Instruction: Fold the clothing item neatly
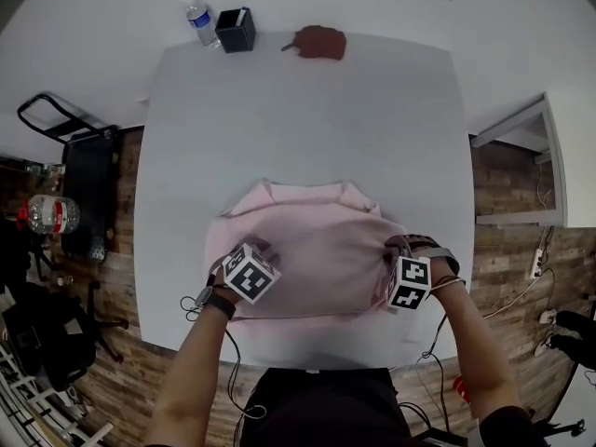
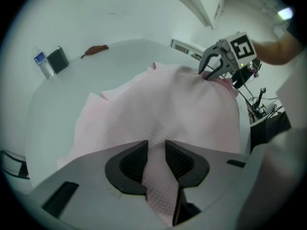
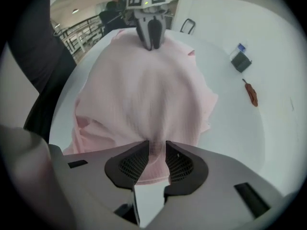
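A pale pink garment [image 1: 312,250] lies partly folded on the near half of the white table [image 1: 307,101]. My left gripper [image 1: 259,250] is at its left side, shut on a bunch of the pink fabric [image 2: 156,152] that runs between its pads. My right gripper [image 1: 399,248] is at the garment's right side, likewise shut on a pinch of the cloth [image 3: 156,150]. Each gripper shows in the other's view across the stretched fabric: the right gripper [image 2: 211,73] and the left gripper [image 3: 152,40].
At the table's far edge stand a water bottle [image 1: 199,20], a dark box [image 1: 236,30] and a brown crumpled thing [image 1: 319,42]. A black chair [image 1: 70,166] and a large jug [image 1: 51,214] are on the floor at left. The person's body is at the near edge.
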